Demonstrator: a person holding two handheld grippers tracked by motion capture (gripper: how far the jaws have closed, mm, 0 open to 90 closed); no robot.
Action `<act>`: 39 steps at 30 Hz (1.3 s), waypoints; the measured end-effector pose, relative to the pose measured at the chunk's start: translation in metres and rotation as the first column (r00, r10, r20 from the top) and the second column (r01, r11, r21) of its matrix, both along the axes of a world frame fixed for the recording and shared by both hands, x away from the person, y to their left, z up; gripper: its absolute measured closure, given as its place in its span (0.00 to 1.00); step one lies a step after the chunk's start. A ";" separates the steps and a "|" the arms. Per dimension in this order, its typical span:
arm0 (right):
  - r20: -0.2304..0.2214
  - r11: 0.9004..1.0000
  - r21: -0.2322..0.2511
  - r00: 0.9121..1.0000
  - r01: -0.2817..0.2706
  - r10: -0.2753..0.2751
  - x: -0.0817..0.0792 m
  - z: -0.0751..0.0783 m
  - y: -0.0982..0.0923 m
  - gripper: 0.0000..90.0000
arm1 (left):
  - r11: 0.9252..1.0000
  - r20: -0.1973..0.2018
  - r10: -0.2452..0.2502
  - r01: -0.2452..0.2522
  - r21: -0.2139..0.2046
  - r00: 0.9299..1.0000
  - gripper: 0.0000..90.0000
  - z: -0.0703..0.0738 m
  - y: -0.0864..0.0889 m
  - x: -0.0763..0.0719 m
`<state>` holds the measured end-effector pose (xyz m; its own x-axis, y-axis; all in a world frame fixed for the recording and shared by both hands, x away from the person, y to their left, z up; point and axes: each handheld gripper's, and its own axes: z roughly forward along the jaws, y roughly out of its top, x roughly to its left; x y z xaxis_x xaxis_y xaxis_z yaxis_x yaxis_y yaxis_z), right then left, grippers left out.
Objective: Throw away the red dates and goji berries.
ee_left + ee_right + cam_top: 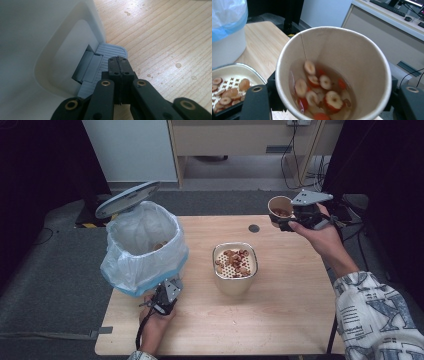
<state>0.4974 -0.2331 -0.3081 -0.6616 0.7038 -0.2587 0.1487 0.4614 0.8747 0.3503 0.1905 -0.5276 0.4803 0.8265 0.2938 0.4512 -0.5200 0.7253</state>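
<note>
A small dark round spot point(254, 228) sits near the worktop's point(280, 320) far edge — beyond it, a pale cabinet point(240, 140) with cables point(295, 165) trailing to the floor.

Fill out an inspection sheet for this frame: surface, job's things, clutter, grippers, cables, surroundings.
Surface: wooden table, water spots near the left gripper.
Job's things: paper cup with fruit slices in liquid; strainer tub mid-table holding slices; lined bin, lid up.
Clutter: nothing seen.
Grippers: left gripper shut, over the bin's pedal; right gripper shut on the cup, raised off the table's far right.
Cables: one trails from the left gripper; more on the floor behind.
Surroundings: grey floor, desk behind.
</note>
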 end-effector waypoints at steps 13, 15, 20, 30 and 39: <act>0.020 0.998 -0.034 0.998 -0.061 0.062 -0.003 0.004 0.020 0.34 | 1.000 0.000 0.000 0.000 0.000 1.000 1.00 0.000 0.000 0.000; 0.023 0.997 -0.036 0.998 -0.065 0.066 -0.003 0.005 0.022 0.34 | 1.000 0.000 0.000 0.000 -0.001 1.000 1.00 0.000 0.000 0.000; 0.049 0.994 -0.076 0.995 -0.082 0.086 -0.007 0.008 0.030 0.34 | 1.000 0.000 0.000 0.000 -0.001 1.000 1.00 0.000 0.000 0.000; 0.114 0.983 -0.154 0.987 -0.099 0.117 -0.015 0.012 0.043 0.35 | 1.000 -0.001 0.000 0.000 0.001 1.000 1.00 0.000 0.000 0.000; 0.137 0.978 -0.178 0.982 -0.105 0.131 -0.017 0.019 0.048 0.35 | 1.000 -0.001 0.001 -0.001 0.001 1.000 1.00 0.000 0.000 0.000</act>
<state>0.4801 -0.1852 -0.2895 -0.6831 0.5607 -0.4679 -0.0400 0.6110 0.7906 0.3503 0.1903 -0.5276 0.4798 0.8264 0.2946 0.4522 -0.5207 0.7242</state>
